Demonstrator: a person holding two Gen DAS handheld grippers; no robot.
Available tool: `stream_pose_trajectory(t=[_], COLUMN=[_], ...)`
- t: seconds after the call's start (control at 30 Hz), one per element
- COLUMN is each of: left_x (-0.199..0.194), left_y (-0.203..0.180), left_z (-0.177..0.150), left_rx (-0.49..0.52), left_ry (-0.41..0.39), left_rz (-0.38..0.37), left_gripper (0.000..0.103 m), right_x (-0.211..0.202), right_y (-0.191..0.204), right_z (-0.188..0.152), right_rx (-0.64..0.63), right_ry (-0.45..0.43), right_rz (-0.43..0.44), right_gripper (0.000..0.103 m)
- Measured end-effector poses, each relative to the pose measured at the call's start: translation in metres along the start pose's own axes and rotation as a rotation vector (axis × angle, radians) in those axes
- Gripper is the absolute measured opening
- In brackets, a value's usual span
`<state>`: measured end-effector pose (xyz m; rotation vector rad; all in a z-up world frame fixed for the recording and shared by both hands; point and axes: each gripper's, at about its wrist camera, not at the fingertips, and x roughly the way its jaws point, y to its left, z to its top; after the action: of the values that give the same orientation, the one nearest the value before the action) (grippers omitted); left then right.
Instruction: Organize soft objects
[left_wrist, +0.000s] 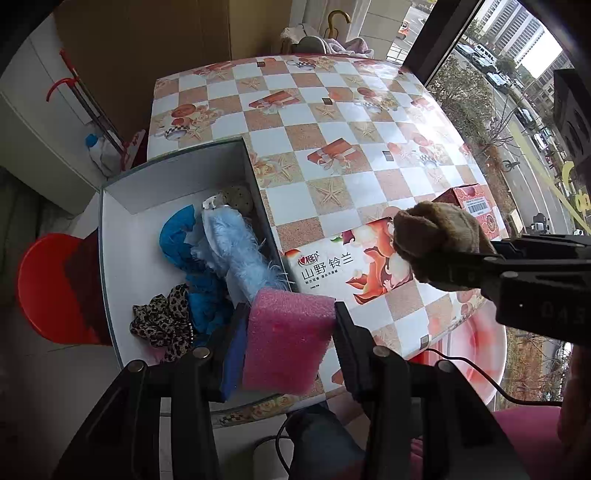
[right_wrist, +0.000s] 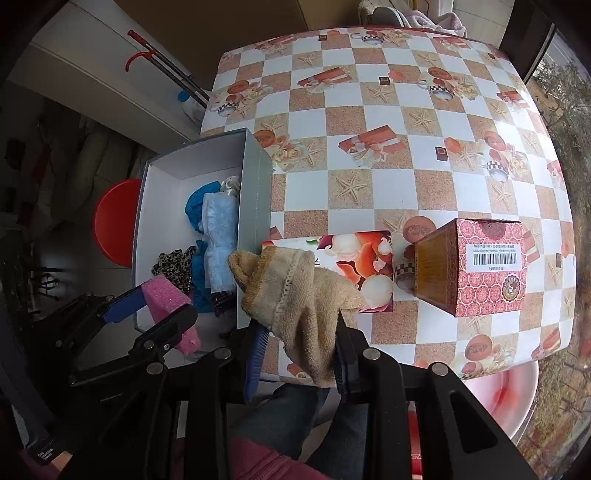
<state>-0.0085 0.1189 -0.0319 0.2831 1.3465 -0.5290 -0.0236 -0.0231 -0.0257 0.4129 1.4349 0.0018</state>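
Clearly both tools carry loads toward the box (left_wrist: 177, 173): left tool (left_wrist: 291, 332) clamps a sponge (left_wrist: 288, 339), right tool (right_wrist: 299, 350) a sock (right_wrist: 295, 291).

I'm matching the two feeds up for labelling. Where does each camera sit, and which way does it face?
Left wrist: on the left gripper, looking steeply down its fingers at the pink sponge it holds above the grey box; the right gripper shows at right.
Right wrist: on the right gripper, looking down at the beige sock it holds at the table edge; the left gripper shows at left.
Both share the box, tissue pack and checkered table.
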Motion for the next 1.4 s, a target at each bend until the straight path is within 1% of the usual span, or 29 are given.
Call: stream_pose_trajectory(t=[0.13, 0.23, 0.4, 0.63, 0.9, 1.2, 1.4], left_x=[0.0, 0.001, -0.001, -0.004, -0.009, -0.01, -0.005], left_y=[0.007, 0.008, 0.003, 0.001, 0.019, 0.055, 0.072], left_z=[0.001, 0.003, 0.006, 0.004, 0.0, -0.013, -0.023], left_rx=[0.027, 0.048, 0.065, 0.078, 0.012, -0.114, -0.186], left_ry=[0.01, 0.008, -0.006, -0.024, -0.05, -0.064, -0.051], left_rz=[0.025, 0.028, 0.008, -0.004, 0.016, 0.063, 0.08], left_gripper=[0.048, 0.048, 0.048, 0.048, 0.048, 0.048, 0.048], right_x=[-0.002, -0.003, -0.006, -0.008, -0.005, 0.013, 0.019], right_y=[0.004, -0.001, -0.006, 0.005, 0.021, 0.057, 0.079], right_z=[-0.002, -0.004, -0.005, -0.006, -0.004, 0.001, 0.006], right_rx=[0.003, 0.029, 0.061, 0.044, -0.011, -0.151, -0.228], right_ry=[-0.016, -0.018, -0.025, -0.027, -0.011, 0.043, 0.052], right_rz=[0.001, -0.001, -0.009, -0.025, -0.024, -0.033, -0.047], right_gripper=[0.033, 0.033, 0.033, 0.033, 0.033, 0.033, 0.033])
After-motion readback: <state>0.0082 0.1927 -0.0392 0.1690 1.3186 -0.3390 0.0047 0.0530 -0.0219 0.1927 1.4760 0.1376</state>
